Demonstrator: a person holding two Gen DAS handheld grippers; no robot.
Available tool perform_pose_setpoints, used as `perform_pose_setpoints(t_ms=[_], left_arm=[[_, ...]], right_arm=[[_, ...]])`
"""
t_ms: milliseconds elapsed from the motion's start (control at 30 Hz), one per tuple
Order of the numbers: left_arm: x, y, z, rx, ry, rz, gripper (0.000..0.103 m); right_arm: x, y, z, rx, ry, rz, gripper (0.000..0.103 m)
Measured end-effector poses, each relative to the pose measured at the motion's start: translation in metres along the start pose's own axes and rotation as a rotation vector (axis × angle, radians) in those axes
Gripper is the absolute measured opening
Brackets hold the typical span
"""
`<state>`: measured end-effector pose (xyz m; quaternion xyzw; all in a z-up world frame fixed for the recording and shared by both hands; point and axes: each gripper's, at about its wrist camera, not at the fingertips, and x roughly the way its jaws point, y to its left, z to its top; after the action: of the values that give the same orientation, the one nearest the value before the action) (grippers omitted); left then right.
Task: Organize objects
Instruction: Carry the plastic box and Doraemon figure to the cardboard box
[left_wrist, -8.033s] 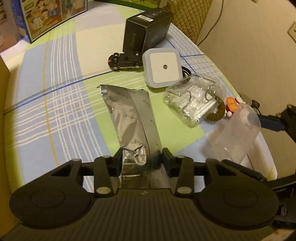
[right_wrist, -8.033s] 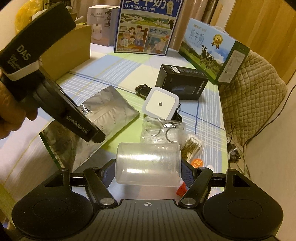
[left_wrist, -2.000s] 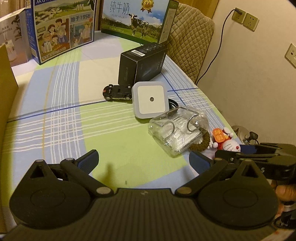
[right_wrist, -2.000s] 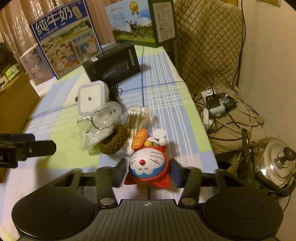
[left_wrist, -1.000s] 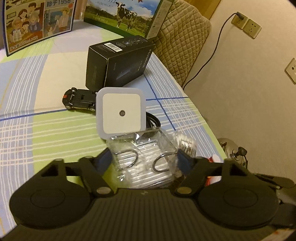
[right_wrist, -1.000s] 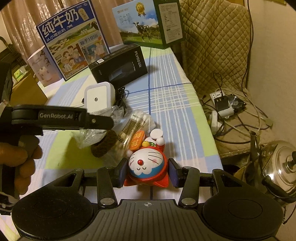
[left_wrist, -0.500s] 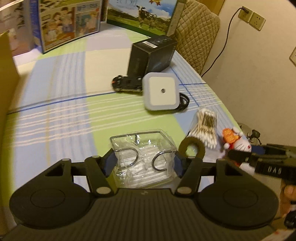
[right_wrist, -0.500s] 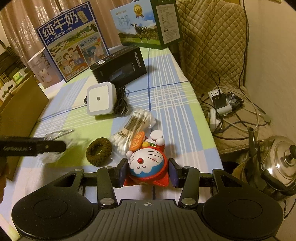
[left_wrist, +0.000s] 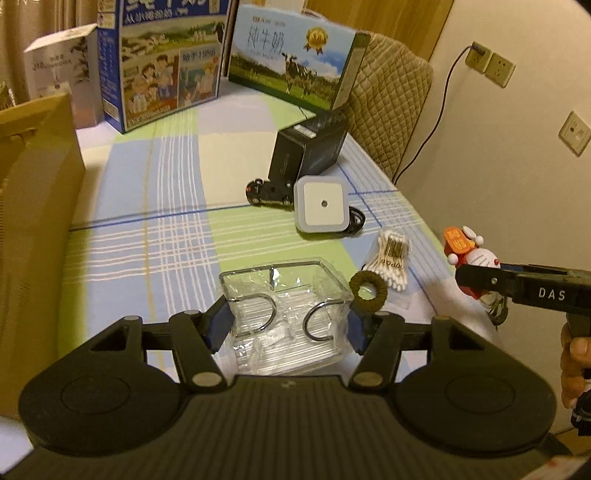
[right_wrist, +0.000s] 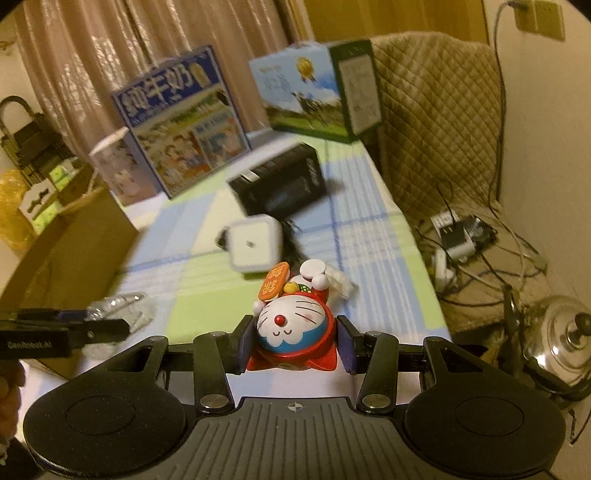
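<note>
A: Left tongs (left_wrist: 288, 325)?
B: Clamped on the clear plastic box (left_wrist: 286, 314), blue pads against both sides. Two metal rings on its near face. Held above the desk (left_wrist: 147, 236), w/ its checked cloth.

A: Right tongs (right_wrist: 293, 341)?
B: Closed on the Doraemon toy (right_wrist: 291, 332), face up, orange tag at the top. Right cam shows it pinched btwn both pads. Left cam only catches the toy (left_wrist: 467, 251) at far right, behind the other tool's arm, past the desk edge.

A: What does left cam have that right doesn't?
B: Brown hair tie (left_wrist: 368, 291) and a cotton swab pack (left_wrist: 391, 258), touching, just right of the box. Toy car (left_wrist: 269, 192) beside the white square night light (left_wrist: 322, 208), black box (left_wrist: 308, 151) behind it. In right cam the toy hides that patch; night light (right_wrist: 255, 245) and black box (right_wrist: 279, 184) are blurred.

A: And right cam only?
B: Floor stuff off the desk's right side: power strip w/ cables (right_wrist: 454, 236), steel kettle (right_wrist: 561, 332). Both cams get the cardboard box (left_wrist: 33, 206) at left and the two milk cartons (left_wrist: 166, 62) at the back.
</note>
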<state>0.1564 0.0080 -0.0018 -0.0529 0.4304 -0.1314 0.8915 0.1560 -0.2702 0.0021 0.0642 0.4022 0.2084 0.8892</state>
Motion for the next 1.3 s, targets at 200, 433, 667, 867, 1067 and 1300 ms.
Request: perform_pose_setpoints(t_ms=[200, 433, 667, 867, 1067, 1300], left_arm=[[-0.04, 0.005, 0.004, 0.004, -0.06, 0.009, 0.057], [-0.089, 0.023, 0.004, -0.002, -0.125, 0.039, 0.057], [-0.139, 0.059, -0.006, -0.037, -0.175, 0.095, 0.057], [-0.175, 0.104, -0.014, -0.063, -0.198, 0.147, 0.057], [-0.199, 0.157, -0.015, -0.062, -0.186, 0.22, 0.057], [-0.21, 0.212, -0.012, -0.056, -0.154, 0.287, 0.057]], right_arm=[[-0.02, 0.04, 0.014, -0.046, -0.04, 0.044, 0.043], [-0.032, 0.095, 0.019, -0.117, -0.052, 0.11, 0.043], [-0.026, 0.156, 0.017, -0.172, -0.033, 0.199, 0.043], [-0.012, 0.218, 0.017, -0.247, -0.002, 0.275, 0.043], [0.013, 0.272, 0.021, -0.269, 0.019, 0.332, 0.043], [0.047, 0.317, 0.024, -0.268, 0.062, 0.365, 0.043]])
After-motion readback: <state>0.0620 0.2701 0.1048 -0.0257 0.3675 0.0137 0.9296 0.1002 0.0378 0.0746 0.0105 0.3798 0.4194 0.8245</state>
